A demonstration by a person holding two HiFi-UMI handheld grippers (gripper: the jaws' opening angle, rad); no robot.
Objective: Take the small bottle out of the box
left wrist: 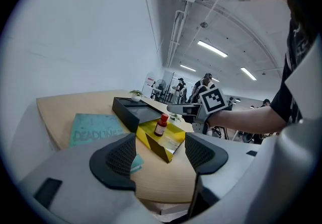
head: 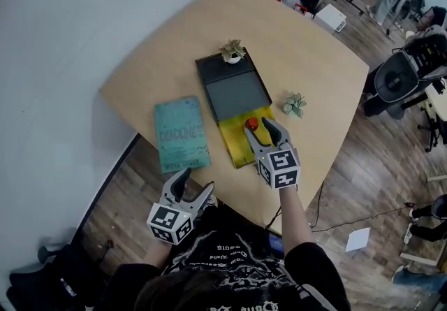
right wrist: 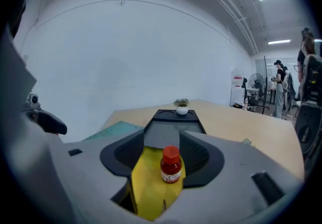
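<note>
small bottle: red cap, dark red body, white label. box: yellow, black-and-yellow diagonal stripes on side. tray at box's 12 o'clock: black. book at 9 o'clock: mottled teal. table: pale wood.

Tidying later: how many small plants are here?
2: one white-potted green plant at the black tray's far end, another on the wooden table right of it. None seem hidden.

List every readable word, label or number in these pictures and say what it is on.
"DEADLINE": large pale letters on the flat teal book; the smaller line near its bottom edge is too blurred to read.
Label on the small red-capped bottle: too small to read.
White print on the person's black shirt: not legible.
</note>
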